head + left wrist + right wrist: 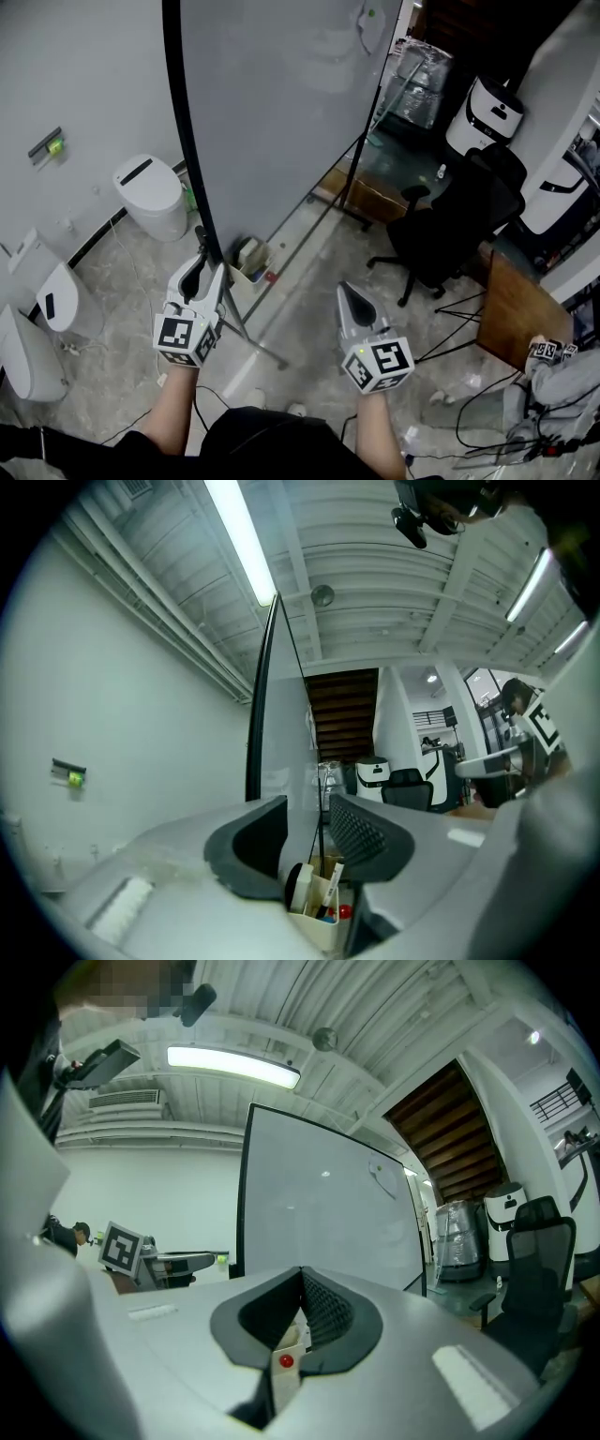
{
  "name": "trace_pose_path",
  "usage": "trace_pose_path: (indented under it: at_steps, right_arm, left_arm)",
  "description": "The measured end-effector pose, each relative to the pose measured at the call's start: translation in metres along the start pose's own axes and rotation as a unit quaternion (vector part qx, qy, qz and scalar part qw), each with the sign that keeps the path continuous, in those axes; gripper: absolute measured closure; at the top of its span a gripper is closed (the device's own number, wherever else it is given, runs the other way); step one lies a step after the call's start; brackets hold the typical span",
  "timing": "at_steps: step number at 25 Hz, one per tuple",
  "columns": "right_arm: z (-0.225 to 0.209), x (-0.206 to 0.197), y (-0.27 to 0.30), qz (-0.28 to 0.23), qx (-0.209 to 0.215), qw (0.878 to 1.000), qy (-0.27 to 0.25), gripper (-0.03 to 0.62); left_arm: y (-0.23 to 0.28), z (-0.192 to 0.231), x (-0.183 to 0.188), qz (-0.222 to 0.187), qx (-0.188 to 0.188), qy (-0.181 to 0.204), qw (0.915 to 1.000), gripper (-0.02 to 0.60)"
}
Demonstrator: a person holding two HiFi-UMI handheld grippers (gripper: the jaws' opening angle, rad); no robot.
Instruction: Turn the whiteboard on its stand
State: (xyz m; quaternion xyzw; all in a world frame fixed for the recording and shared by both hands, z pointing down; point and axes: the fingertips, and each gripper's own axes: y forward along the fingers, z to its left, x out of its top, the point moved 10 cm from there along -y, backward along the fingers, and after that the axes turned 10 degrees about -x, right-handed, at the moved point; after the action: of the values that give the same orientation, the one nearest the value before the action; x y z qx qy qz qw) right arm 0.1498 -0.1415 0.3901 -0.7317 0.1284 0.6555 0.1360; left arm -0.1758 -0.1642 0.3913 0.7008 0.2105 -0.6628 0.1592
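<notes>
Your whiteboard (281, 112) has a smooth, faintly glossy pale face, and its frame (184, 122) is matt black. The shells of your left gripper (307, 810) and right gripper (302, 1277) look like matt grey plastic. Their fingers (361, 832) are dark, rubbery and cross-ribbed. The floor (131, 281) under you is polished, mottled grey stone. The office chair (450, 220) looks like matt black cloth and the panel (511, 314) beside it like brown wood. The bundle (422, 75) behind is wrapped in shiny film.
</notes>
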Motion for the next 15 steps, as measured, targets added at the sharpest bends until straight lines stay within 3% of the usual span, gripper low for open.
trace_pose_path:
  at_steps: [9,15]
  right_arm:
    - [-0.016,0.011,-0.02,-0.017,0.007,1.0,-0.002,0.586]
    - [-0.017,0.009,-0.025,-0.016,0.019,1.0,-0.007,0.586]
  left_arm:
    - [0.009,-0.033,0.016,-0.019,-0.008,0.002,0.9998,0.476]
    - [0.009,-0.051,0.013,-0.017,-0.007,0.003,0.9998,0.555]
